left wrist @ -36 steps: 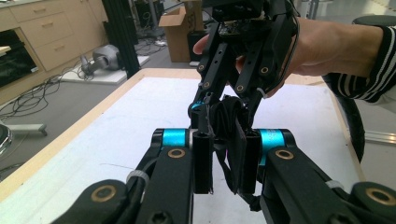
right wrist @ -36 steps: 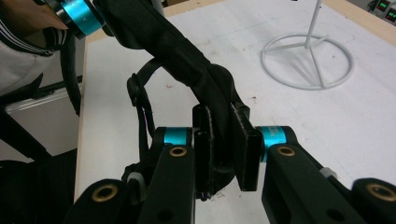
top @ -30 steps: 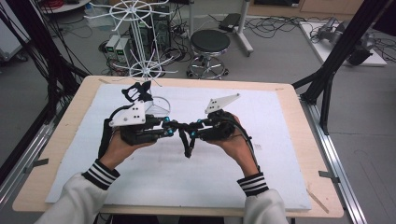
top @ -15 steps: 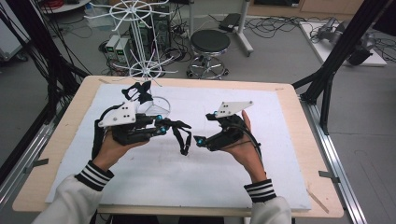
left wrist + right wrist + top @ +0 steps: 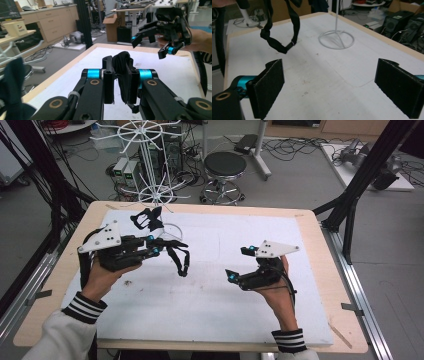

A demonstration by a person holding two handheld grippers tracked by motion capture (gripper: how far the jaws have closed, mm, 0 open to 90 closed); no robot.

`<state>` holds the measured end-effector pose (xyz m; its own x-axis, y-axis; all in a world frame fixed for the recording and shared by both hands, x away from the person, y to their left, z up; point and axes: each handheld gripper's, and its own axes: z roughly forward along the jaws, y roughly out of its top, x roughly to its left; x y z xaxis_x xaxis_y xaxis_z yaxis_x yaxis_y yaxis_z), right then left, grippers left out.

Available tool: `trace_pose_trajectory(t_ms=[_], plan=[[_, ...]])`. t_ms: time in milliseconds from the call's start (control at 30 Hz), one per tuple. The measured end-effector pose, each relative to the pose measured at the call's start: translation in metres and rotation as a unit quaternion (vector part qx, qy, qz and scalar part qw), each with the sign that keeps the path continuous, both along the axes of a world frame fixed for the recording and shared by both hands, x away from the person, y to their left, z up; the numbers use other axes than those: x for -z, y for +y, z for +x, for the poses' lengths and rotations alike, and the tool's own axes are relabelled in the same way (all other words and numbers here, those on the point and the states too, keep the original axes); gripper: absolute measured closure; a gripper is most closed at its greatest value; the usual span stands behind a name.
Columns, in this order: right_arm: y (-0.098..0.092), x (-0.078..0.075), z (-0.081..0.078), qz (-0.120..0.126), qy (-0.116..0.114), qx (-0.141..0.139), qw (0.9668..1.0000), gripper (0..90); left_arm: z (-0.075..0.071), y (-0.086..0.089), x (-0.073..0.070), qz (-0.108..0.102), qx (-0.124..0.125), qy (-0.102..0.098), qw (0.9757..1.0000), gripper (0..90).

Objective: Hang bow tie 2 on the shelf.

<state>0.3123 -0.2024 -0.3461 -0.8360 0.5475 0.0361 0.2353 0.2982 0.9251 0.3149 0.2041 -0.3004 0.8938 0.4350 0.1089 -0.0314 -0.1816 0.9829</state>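
Holding a limp black fabric strap (image 5: 177, 256) clamped in the shut left gripper (image 5: 120, 82), loop dangling over the white table mat (image 5: 240, 295)'s left half; right gripper (image 5: 239, 265) just opening wide, empty, well apart on the right. Keeping the pinch firm while carrying toward the white wire stand (image 5: 150, 150) beyond the far edge; cluttered lab floor behind.

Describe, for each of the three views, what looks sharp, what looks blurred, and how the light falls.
High view: even overhead light, soft shadows on the white mat. Left gripper view: the left tongs and the black strap they clamp are crisp, while a dark shape at the left edge is blurred. Right gripper view: the open right tongs look slightly soft, and the wire stand base is clearer.
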Motion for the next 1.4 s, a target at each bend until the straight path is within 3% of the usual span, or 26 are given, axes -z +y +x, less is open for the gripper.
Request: trace_pose_trajectory(t_ms=[167, 300, 567, 767, 967, 1233, 1400], plan=[[-0.019, 0.007, -0.008, 0.039, -0.011, 0.019, 0.9990, 8.3, -0.001, 0.013, -0.004, -0.006, -0.019, -0.004, 0.9998, 80.8], [-0.036, 0.012, -0.017, 0.069, -0.030, 0.048, 0.9960, 8.3, -0.002, 0.020, -0.005, -0.010, -0.027, -0.008, 0.9996, 80.8], [-0.059, 0.024, -0.028, 0.087, -0.057, 0.113, 0.9881, 8.3, -0.005, 0.043, -0.011, -0.014, -0.062, -0.010, 0.9979, 80.8], [-0.072, 0.038, -0.035, 0.107, -0.069, 0.133, 0.9830, 8.3, -0.007, 0.061, -0.014, -0.015, -0.105, -0.016, 0.9942, 80.8], [-0.078, 0.046, -0.039, 0.118, -0.095, 0.164, 0.9746, 8.3, -0.004, 0.074, -0.015, -0.018, -0.135, -0.014, 0.9906, 80.8], [-0.080, 0.056, -0.039, 0.112, -0.107, 0.185, 0.9705, 8.3, -0.005, 0.089, -0.017, -0.015, -0.162, -0.014, 0.9865, 80.8], [-0.078, 0.062, -0.038, 0.110, -0.118, 0.192, 0.9680, 8.3, -0.004, 0.099, -0.019, -0.016, -0.185, -0.014, 0.9826, 80.8]])
